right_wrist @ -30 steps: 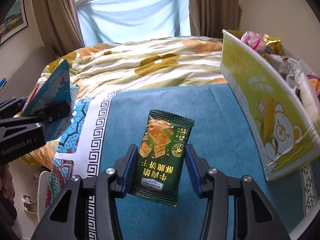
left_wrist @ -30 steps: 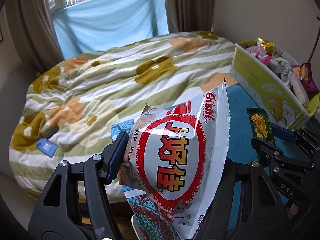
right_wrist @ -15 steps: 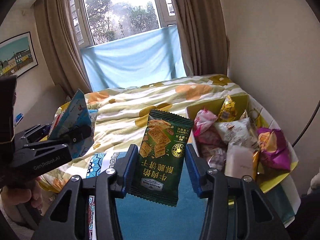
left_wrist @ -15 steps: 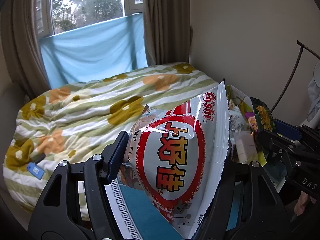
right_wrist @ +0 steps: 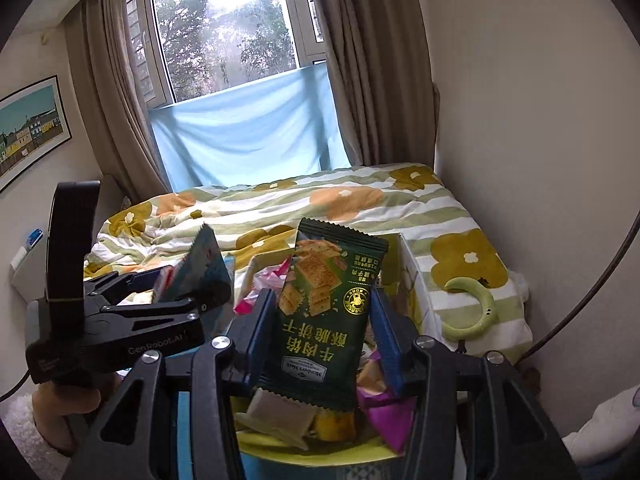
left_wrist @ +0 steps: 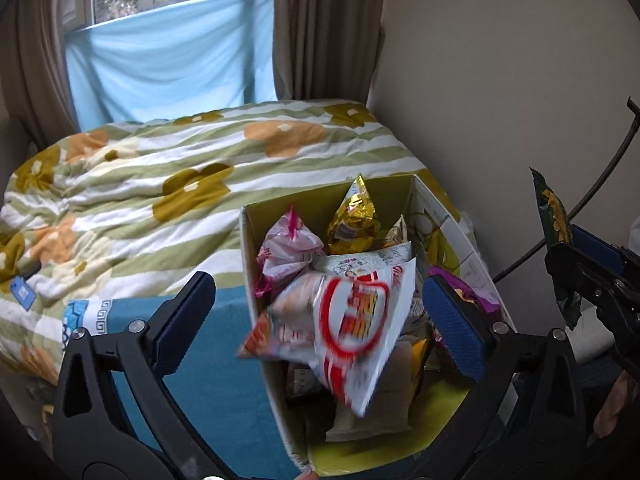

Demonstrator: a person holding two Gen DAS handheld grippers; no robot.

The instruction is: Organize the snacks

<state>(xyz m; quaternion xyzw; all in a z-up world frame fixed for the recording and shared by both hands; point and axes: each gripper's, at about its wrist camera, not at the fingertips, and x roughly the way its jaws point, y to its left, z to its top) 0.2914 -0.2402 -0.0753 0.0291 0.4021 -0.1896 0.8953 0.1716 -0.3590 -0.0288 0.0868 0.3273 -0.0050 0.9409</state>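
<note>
Two snack packets in play. Red-and-white chip bag (left_wrist: 352, 320): blurred, apparently loose between the spread fingers of the left gripper (left_wrist: 316, 320), over the yellow box (left_wrist: 256, 280). Green cracker packet (right_wrist: 324, 312): clamped mid-body by the right gripper (right_wrist: 320, 340); likely light, crinkly, crushable; best gripped at its edges.

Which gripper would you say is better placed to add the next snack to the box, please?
Right. The right gripper holds the green cracker packet above the snack box; the left gripper is open, its red-and-white chip bag dropping in.
</note>
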